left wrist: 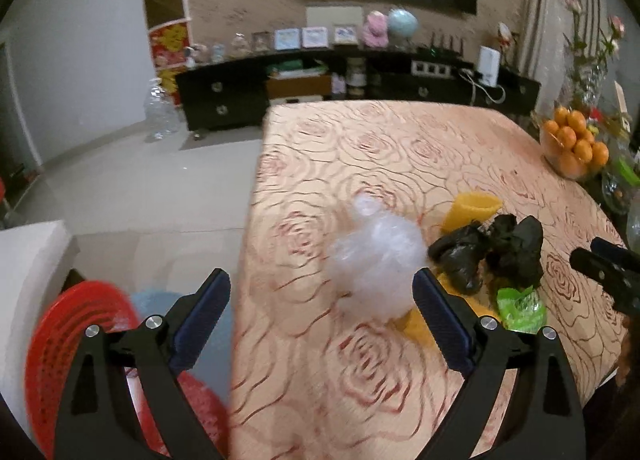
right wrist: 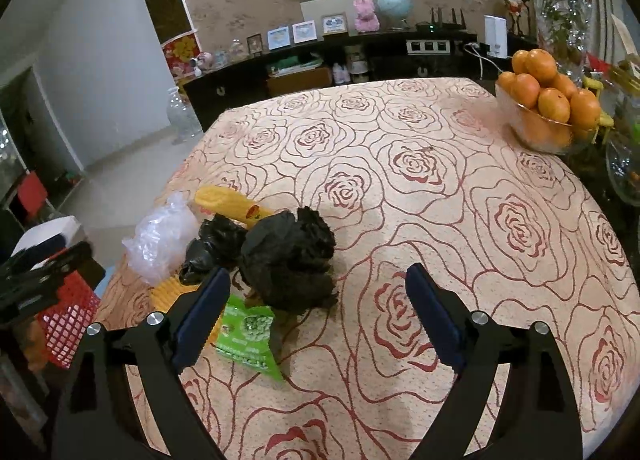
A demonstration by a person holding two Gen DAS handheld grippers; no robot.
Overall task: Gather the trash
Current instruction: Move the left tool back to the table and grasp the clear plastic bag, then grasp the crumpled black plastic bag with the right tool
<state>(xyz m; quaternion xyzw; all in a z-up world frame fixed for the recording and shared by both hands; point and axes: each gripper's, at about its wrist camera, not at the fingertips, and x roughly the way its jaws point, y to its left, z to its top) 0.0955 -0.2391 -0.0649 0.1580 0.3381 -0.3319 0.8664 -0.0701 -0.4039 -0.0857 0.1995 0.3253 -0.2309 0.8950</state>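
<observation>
Just ahead of our left claw, whose jaws stand spread wide with nothing between them, lies the crumpled clear plastic on the tabletop, close to that claw's right finger and near the table's edge. Our right claw is likewise spread and empty; the larger black bag wad sits just beyond its left finger, with a smaller black wad to that wad's left and a green wrapper lying flat close beside that left finger.

We judge several risks. The clear plastic is light and springy, so a shallow close may pinch only a loose fold and let it slip, or nudge it off the edge. The trash lies heaped together with yellow packaging partly beneath, so one claw may drag neighbours along. Both claws work close over the same pile and could collide.

The left view alone shows the round red basket below the table edge, under that claw's left finger, likely the place for the trash, though blurred. The right view alone shows the wrapper's whole face and the yellow pack's print, with only the basket's mesh corner
</observation>
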